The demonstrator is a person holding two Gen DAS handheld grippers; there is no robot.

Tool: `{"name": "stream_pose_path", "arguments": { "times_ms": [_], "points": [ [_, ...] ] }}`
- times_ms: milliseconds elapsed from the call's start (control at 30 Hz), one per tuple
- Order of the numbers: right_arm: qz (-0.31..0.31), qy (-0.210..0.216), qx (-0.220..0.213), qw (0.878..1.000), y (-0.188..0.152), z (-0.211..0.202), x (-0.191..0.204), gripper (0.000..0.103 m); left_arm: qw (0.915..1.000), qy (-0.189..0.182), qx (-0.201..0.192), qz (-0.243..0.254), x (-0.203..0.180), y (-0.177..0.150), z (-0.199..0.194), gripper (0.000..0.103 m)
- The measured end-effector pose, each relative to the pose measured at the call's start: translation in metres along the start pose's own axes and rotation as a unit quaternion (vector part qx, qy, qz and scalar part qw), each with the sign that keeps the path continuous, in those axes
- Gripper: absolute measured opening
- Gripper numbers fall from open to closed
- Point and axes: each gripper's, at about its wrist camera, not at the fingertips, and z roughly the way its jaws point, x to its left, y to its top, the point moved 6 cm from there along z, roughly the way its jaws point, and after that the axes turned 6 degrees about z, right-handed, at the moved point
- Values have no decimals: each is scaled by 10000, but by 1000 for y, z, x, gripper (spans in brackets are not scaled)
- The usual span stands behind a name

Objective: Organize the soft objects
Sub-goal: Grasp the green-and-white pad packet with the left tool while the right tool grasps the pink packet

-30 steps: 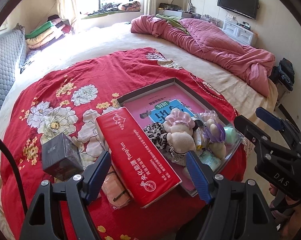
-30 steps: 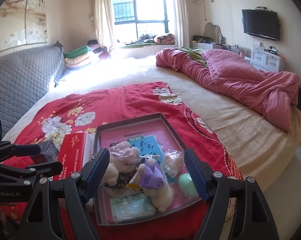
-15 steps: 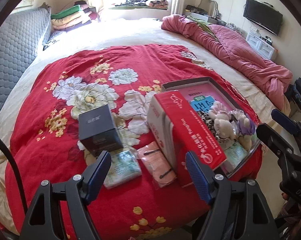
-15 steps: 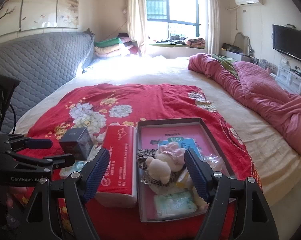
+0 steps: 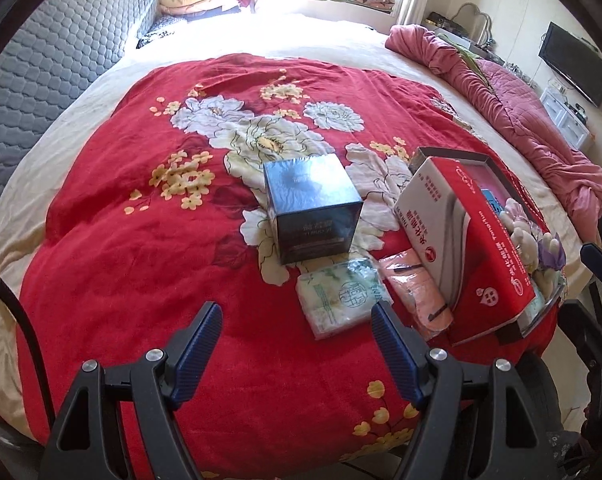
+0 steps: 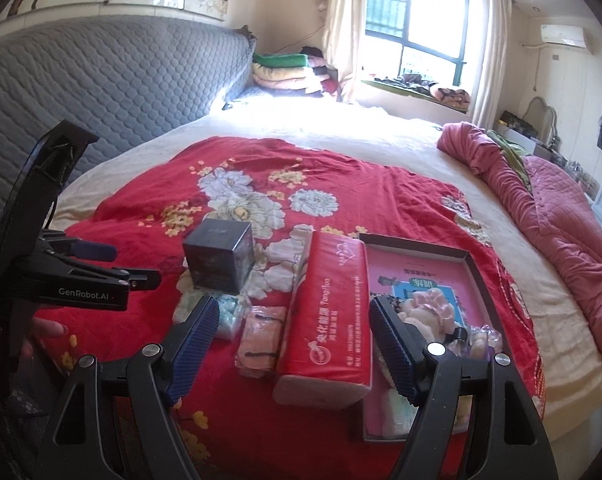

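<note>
On the red floral blanket [image 5: 141,264] lie a green-white tissue pack [image 5: 341,300], a pink soft pack [image 5: 417,292] and a long red tissue pack [image 5: 473,240] that leans on a dark tray [image 5: 453,156]. The tray holds plush toys [image 5: 529,236]. My left gripper [image 5: 296,308] hovers open and empty just left of the green-white pack. My right gripper [image 6: 293,302] is open above the red tissue pack [image 6: 325,312], with the pink pack [image 6: 261,336] and the tray's plush toy [image 6: 425,308] to either side. The left gripper [image 6: 129,266] shows at the left of the right wrist view.
A dark cube box [image 5: 313,208] stands behind the small packs. A rumpled pink quilt [image 5: 521,112] lies at the far right of the bed. A grey quilted headboard [image 6: 101,80] runs along the left. Folded bedding [image 6: 285,68] is stacked by the window.
Both grippers have swung left across the bed. The left one went from over the red pack and tray to the small packs. The right one went from the tray to the red pack.
</note>
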Motion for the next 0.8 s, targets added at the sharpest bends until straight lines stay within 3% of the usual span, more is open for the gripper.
{"name": "stream_pose_path", "arguments": {
  "times_ms": [533,800],
  "points": [
    [-549,-36,440,9975,-26,35,25,78,9924,-888,713,-469,-5,-11,78,76],
    [-1070,-200,626,9921,-35,56,39,78,9881,-1134,774,-692,-10,-4,103,75]
  ]
}}
